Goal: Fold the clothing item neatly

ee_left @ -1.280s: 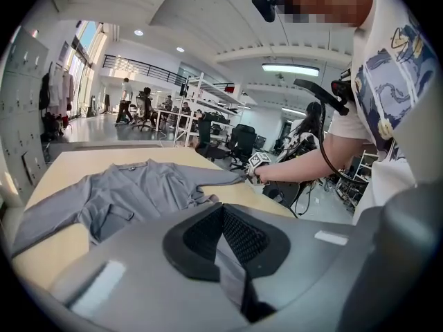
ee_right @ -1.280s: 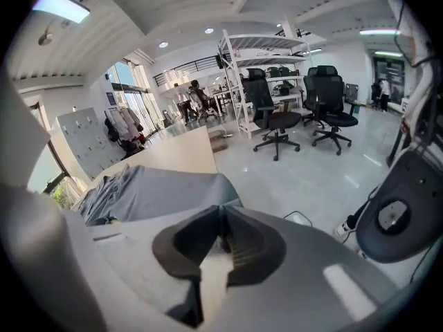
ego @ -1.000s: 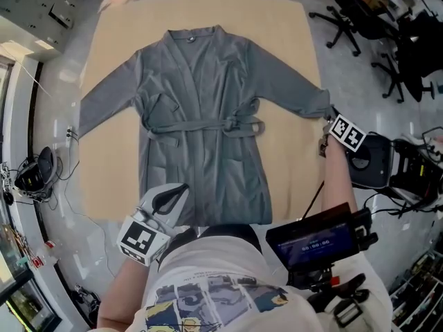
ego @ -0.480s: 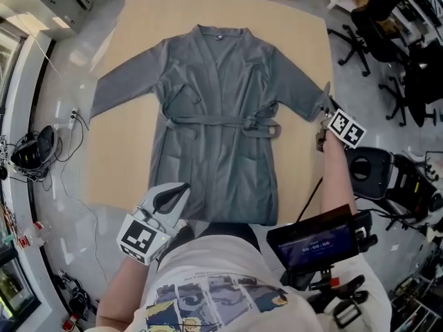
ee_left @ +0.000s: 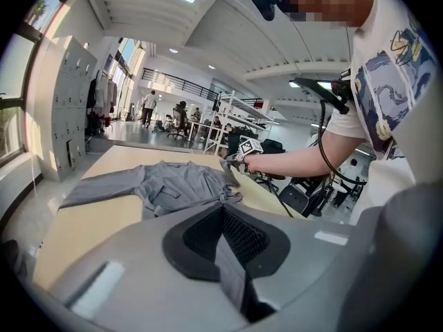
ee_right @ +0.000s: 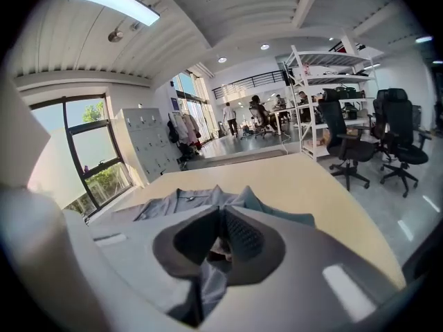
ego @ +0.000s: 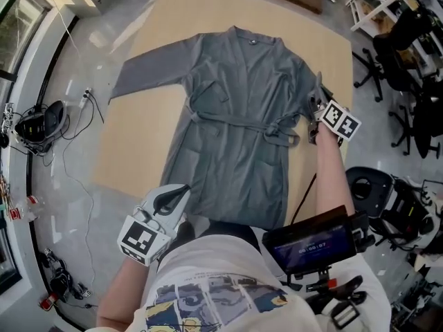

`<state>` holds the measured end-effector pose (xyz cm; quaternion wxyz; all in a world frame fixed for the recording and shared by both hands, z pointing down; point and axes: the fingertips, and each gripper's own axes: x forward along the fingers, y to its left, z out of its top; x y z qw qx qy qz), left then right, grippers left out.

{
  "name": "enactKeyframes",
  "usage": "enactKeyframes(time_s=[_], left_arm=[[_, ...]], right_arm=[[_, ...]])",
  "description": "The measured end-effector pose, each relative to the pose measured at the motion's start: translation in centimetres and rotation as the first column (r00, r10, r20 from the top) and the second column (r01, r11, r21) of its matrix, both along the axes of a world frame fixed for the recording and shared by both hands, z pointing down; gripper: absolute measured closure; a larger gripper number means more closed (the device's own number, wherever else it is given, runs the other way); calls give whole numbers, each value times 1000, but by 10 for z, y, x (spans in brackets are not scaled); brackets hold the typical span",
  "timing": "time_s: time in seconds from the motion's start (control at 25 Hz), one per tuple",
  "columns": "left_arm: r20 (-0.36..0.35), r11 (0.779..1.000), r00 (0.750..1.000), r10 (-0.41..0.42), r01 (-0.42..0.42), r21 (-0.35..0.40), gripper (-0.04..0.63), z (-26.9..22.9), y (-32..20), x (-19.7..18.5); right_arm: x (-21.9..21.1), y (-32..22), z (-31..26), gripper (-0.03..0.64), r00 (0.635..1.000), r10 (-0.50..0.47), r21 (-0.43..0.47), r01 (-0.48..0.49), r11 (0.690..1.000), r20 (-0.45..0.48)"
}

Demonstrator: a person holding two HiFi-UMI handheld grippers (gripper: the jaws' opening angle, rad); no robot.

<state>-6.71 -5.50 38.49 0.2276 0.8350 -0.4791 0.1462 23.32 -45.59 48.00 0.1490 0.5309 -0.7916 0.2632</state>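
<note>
Head view: a grey fabric robe point(ego: 235, 130) lies face up and spread out on a pale wooden table point(ego: 131, 158), its matching belt point(ego: 228, 122) tied across the waist and one sleeve stretched flat toward the upper left. The right gripper point(ego: 315, 108) is at the other sleeve's cuff, which is raised off the table just beside the robe's body. The left gripper point(ego: 181, 191) sits at the near hem corner.

Left gripper view: the left gripper's point(ee_left: 223, 216) jaws are pressed together on a thin fold of grey cloth – the robe's hem. Beyond them the robe point(ee_left: 173, 185) lies on the table, and the right gripper point(ee_left: 232, 163) lifts its sleeve.

Right gripper view: the right gripper's point(ee_right: 220, 220) jaws stand almost together, pinching bunched grey sleeve cloth that hangs down between them. The collar and shoulders point(ee_right: 187, 200) lie just beyond – bare table point(ee_right: 311, 185) to the right.
</note>
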Motion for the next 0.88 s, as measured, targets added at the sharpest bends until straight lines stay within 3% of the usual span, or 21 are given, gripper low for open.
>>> enactKeyframes(time_s=[0.44,0.88], left_arm=[[4,990,990,-141,141,-11,588,0,24,-33],[10,975,976,-220,220,-17,588,5,41,-50]], right_arm=[[-141,-12,1,589,979,-204,3,204,979,25],[-250,2,12,589,926,-374,-11,375,927,41]])
